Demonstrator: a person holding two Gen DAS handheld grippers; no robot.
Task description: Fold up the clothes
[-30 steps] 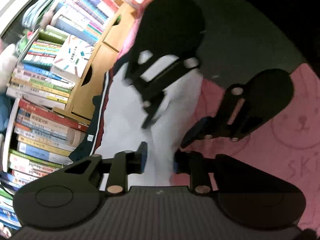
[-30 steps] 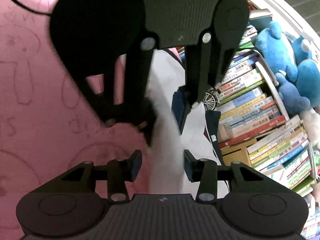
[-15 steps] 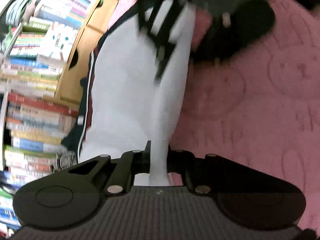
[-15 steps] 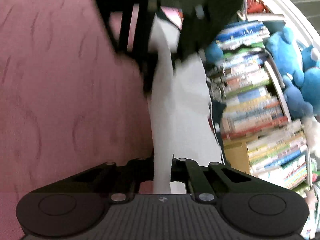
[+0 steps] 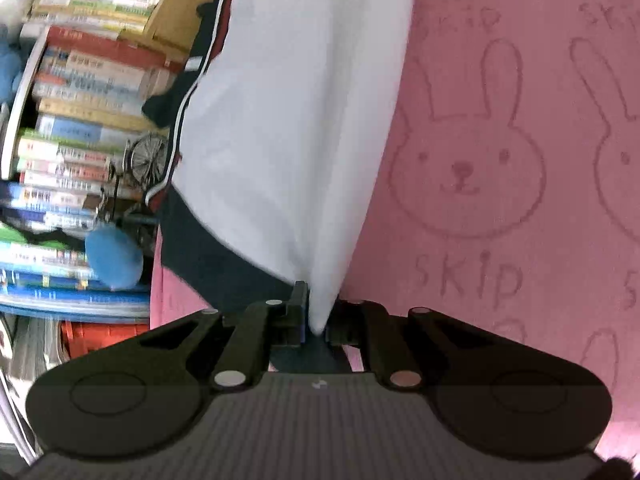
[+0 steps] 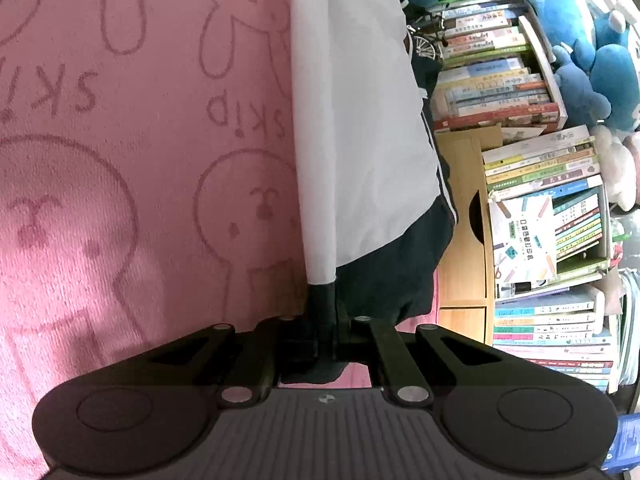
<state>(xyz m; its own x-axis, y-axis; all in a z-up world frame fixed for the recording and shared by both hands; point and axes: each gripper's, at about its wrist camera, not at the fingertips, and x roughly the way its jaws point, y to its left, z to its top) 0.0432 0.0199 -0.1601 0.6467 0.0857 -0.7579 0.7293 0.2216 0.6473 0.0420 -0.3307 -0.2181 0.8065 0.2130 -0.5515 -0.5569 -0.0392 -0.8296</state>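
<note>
With both grippers, left (image 5: 316, 320) and right (image 6: 328, 336), pinching the white shirt (image 5: 292, 120), we hold its edge taut mid-frame for folding.

Home bedroom, pink bunny blanket (image 5: 520, 120), stacked books (image 6: 520, 80), blue plush toys (image 6: 592, 60)

Each wrist camera looks forward and down along its own gripper, close above the pink blanket (image 5: 500, 128); both views share the white garment (image 6: 352, 120) and books (image 6: 520, 80).
</note>
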